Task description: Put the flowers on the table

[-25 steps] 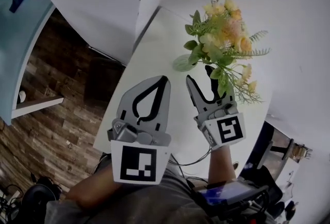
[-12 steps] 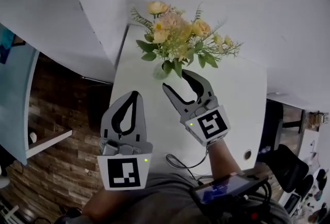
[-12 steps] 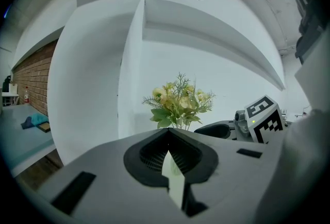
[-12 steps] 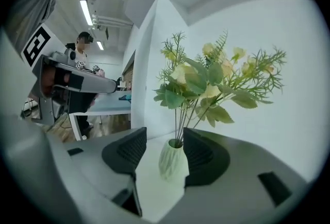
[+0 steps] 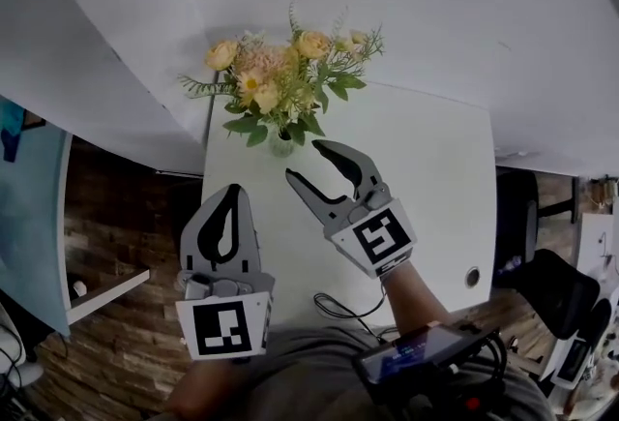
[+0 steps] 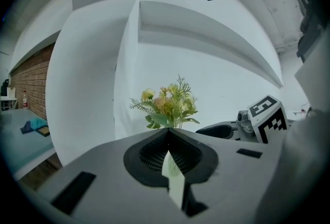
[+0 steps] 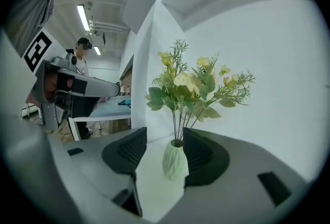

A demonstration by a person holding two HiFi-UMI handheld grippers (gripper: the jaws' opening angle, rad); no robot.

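The flowers (image 5: pixel 280 71) stand upright in their pale green vase (image 5: pixel 280 144) on the white counter (image 5: pixel 426 187), whose corner edge lies just beyond the vase. My right tongs (image 5: pixel 304 162) are spread wide and empty, just short of the vase. My left tongs (image 5: pixel 231 192) are pressed together on nothing, farther back from it. The risk I see is that a careless sweep of the right tongs clips the vase and tips the top-heavy bunch over that near edge.

The flowers (image 5: pixel 285 80) sit in a vase (image 5: pixel 280 145) on the table (image 5: pixel 430 187).
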